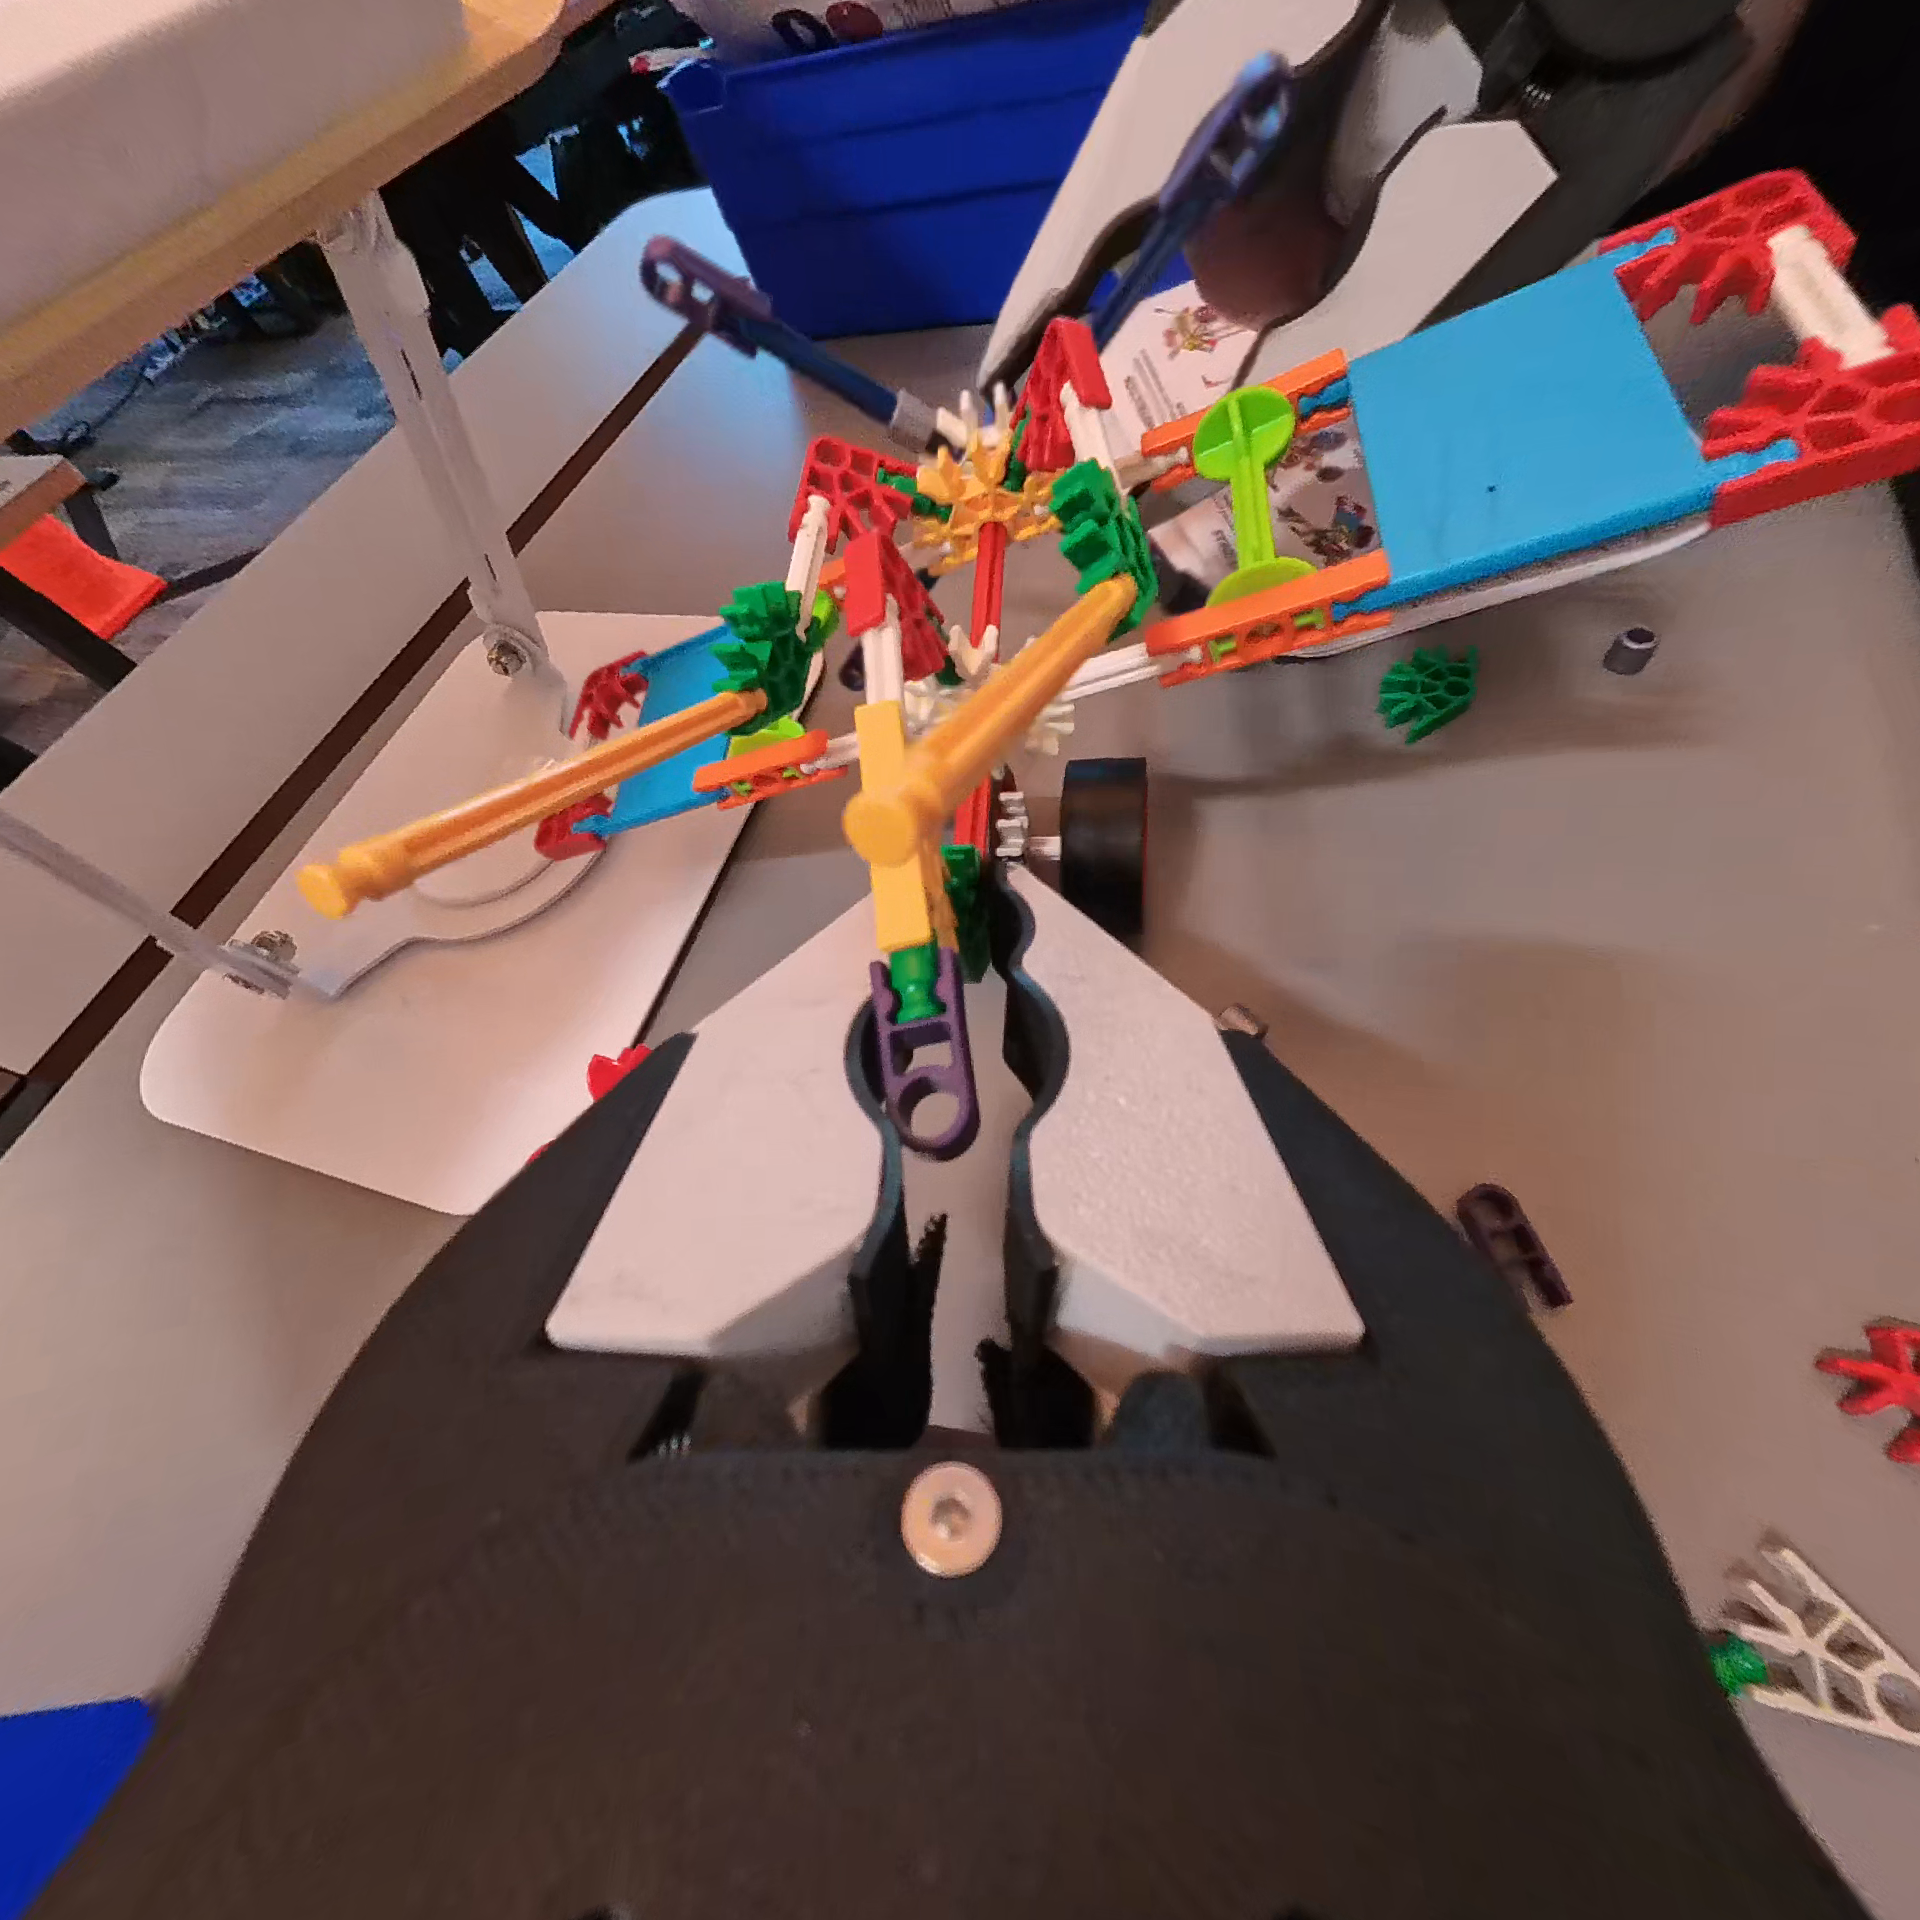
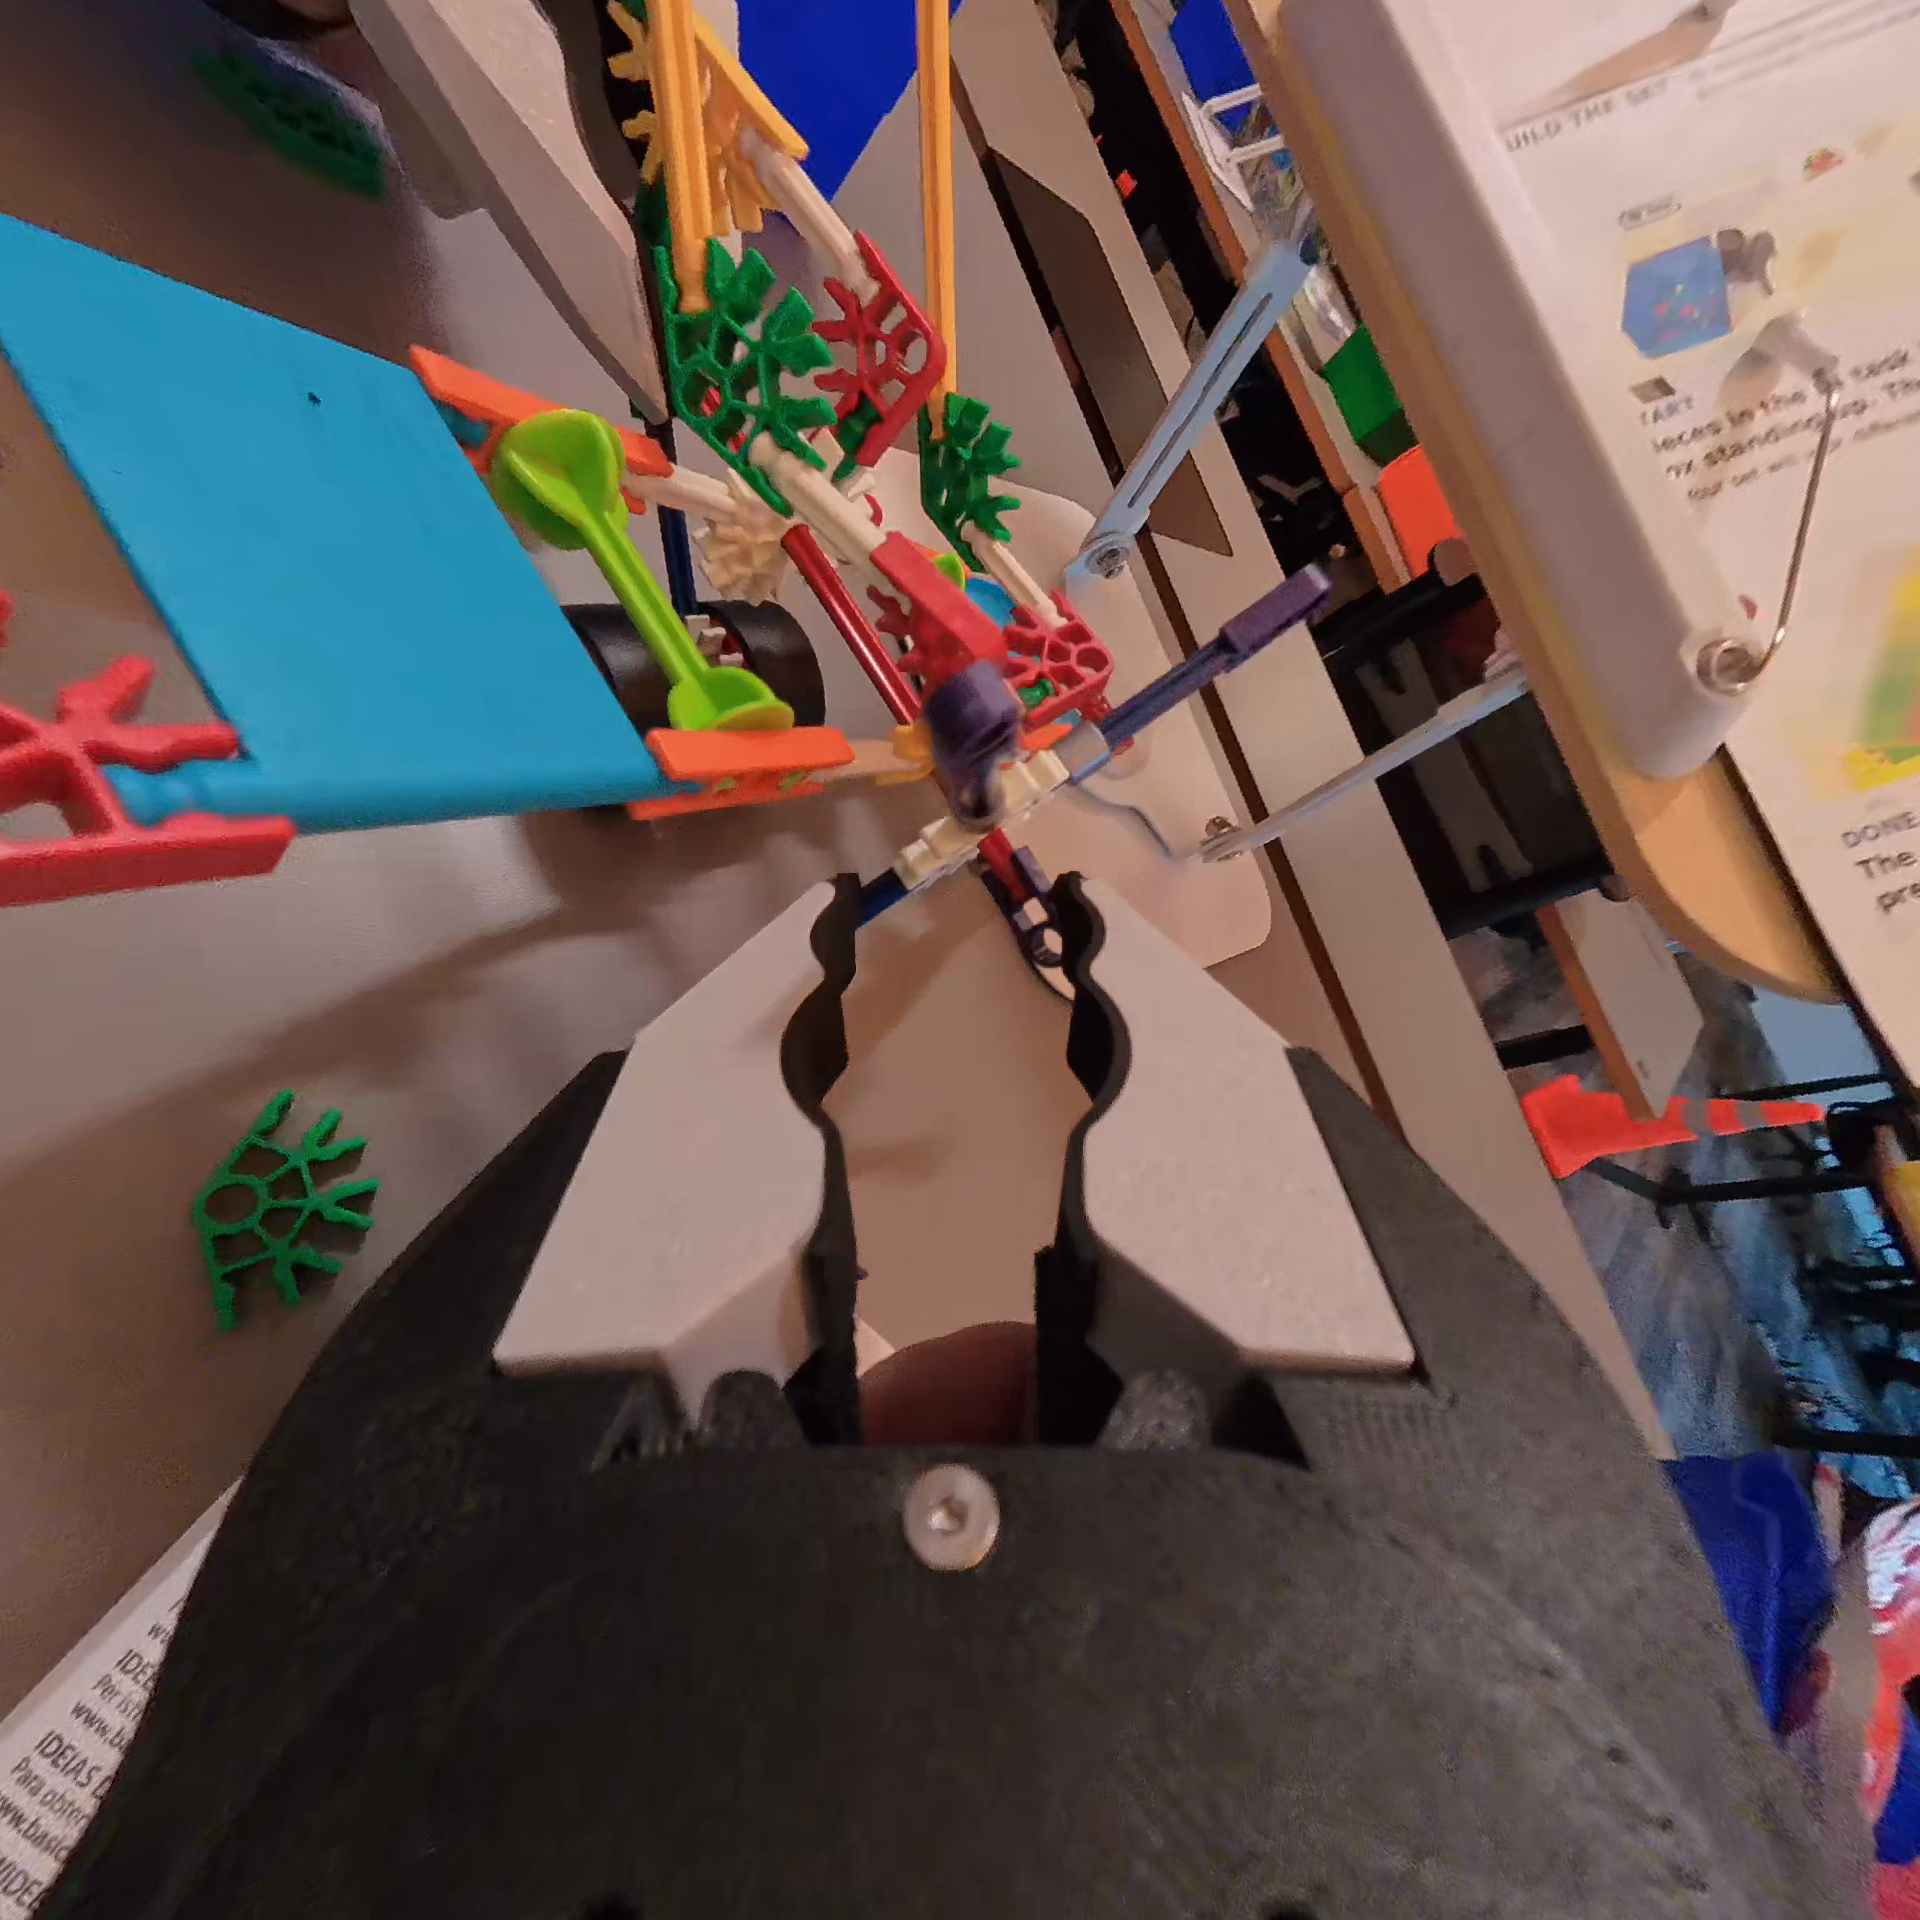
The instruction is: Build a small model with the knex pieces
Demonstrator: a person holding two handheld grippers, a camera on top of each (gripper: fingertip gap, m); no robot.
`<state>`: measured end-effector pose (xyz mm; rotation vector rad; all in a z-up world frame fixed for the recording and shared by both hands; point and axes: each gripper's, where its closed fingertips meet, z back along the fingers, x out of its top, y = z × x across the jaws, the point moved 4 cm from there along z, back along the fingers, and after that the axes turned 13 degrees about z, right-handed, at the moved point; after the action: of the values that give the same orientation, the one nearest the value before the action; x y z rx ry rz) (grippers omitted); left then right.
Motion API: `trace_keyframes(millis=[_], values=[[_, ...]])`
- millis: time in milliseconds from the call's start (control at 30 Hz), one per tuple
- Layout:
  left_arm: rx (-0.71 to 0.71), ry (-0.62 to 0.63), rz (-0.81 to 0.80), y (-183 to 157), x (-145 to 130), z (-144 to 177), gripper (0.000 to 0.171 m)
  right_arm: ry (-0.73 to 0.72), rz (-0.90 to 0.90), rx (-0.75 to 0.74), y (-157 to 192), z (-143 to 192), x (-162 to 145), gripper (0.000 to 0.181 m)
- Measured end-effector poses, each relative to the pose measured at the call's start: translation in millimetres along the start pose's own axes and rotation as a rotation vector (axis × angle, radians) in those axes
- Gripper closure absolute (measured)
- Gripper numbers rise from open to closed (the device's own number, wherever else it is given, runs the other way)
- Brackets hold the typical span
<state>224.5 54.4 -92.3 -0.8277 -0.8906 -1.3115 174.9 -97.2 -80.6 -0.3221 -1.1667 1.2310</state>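
Plastic rod-and-connector model [image 1: 977, 582], multicoloured, sits held above the grey table [image 1: 1455, 1039] between our two grippers; its long axis runs roughly from our left gripper [image 1: 956, 997] away toward the right gripper [image 1: 1236, 208], with two flat sky-blue panels [image 1: 1517, 447] sticking out sideways like wings. Our left gripper is clenched on a purple connector [image 1: 925, 1081] at the model's near end, a short green rod and a yellow piece running up from it. Our right gripper [image 2: 956, 904] has its jaws parted but pinching a dark blue rod [image 2: 1039, 925] with a purple end clip at the model's far end, tips only. Two smooth orange-yellow rods [image 1: 540, 800] jut out from the model toward the left gripper's side. Black wheel [image 1: 1107, 831] hangs under the model. Loose snowflake-shaped green connector [image 1: 1429, 691] lies on the table beside the big blue panel; a blue bin [image 1: 883, 187] stands beyond the model.
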Motion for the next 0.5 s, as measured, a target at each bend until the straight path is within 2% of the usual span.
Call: trace_keyframes(millis=[500], values=[[0.024, 0.015, -0.040, -1.1, 2.7, -1.2, 0.161, -0.029, -0.034, 0.075, 5.0, 5.5, -1.8, 0.151]])
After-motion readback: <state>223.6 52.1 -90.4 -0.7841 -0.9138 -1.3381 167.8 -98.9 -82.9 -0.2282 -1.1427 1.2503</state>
